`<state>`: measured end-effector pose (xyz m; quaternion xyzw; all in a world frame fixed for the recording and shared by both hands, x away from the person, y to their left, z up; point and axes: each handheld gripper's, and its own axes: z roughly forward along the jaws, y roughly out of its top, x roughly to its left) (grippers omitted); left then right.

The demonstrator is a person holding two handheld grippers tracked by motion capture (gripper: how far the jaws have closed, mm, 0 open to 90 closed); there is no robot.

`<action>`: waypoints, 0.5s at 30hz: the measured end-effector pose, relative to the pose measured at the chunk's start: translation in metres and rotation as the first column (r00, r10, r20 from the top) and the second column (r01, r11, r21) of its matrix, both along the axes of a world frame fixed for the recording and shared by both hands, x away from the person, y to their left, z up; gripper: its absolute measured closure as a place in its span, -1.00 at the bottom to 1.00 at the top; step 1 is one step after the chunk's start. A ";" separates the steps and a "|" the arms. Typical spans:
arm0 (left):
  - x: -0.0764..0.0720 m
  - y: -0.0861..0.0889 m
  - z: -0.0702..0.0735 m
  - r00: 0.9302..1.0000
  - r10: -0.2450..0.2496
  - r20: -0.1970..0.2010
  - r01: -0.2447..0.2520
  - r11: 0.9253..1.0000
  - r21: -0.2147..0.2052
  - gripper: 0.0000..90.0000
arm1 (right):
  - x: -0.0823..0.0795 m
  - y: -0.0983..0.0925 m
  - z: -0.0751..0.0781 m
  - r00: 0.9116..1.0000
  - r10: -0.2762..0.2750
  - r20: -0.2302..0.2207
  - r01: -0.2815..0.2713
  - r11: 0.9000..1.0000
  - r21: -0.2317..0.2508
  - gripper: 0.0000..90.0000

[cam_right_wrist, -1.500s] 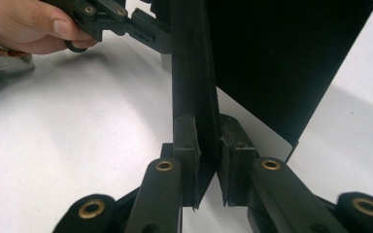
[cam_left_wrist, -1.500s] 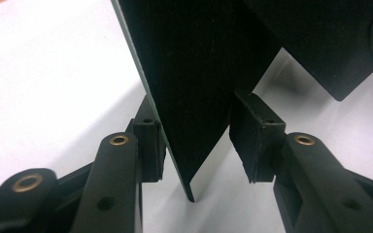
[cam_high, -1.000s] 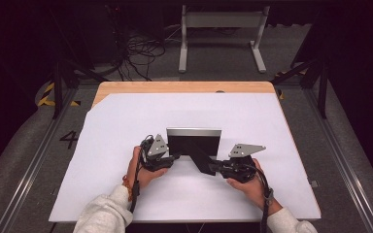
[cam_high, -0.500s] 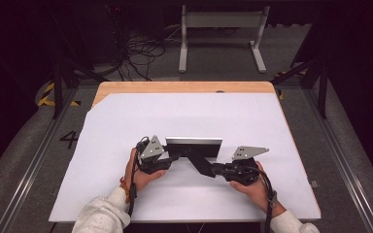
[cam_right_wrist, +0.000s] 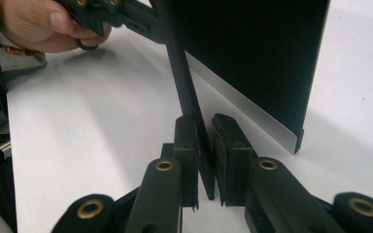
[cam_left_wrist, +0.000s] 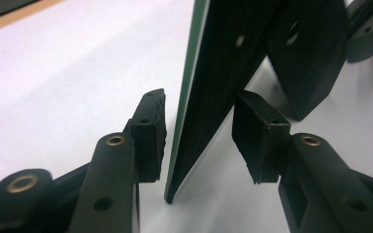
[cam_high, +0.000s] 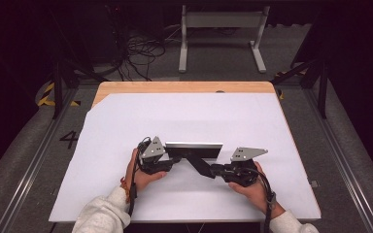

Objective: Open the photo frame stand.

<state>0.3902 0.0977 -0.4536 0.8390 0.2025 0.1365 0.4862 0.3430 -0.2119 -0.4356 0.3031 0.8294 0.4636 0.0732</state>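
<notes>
Right gripper view: right gripper [cam_right_wrist: 206, 145] pinching black stand leg [cam_right_wrist: 184, 82] of upright black panel with silver edge [cam_right_wrist: 252, 53]; left gripper [cam_left_wrist: 199, 141] jaws spread astride the panel edge, pads apart from it.

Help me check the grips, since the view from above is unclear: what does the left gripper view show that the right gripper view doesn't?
Left gripper view: the left gripper with its jaws open, a gap at each pad, either side of the panel at its green-rimmed edge.
Right gripper view: the right gripper shut on a thin black strut, a silver strip along the panel's bottom, and the person's left hand.
Both: the upright black panel on the white sheet.
</notes>
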 end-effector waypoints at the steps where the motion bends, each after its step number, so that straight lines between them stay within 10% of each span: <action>1: 0.000 0.000 -0.001 1.000 0.000 -0.004 0.000 1.000 0.005 0.27 | 0.000 0.000 0.000 1.000 0.000 -0.001 0.000 1.000 0.001 0.80; 15: -0.001 -0.006 -0.005 0.998 0.017 0.059 -0.020 0.998 0.064 0.36 | -0.001 0.004 -0.006 0.999 0.020 -0.026 -0.020 1.000 -0.019 0.87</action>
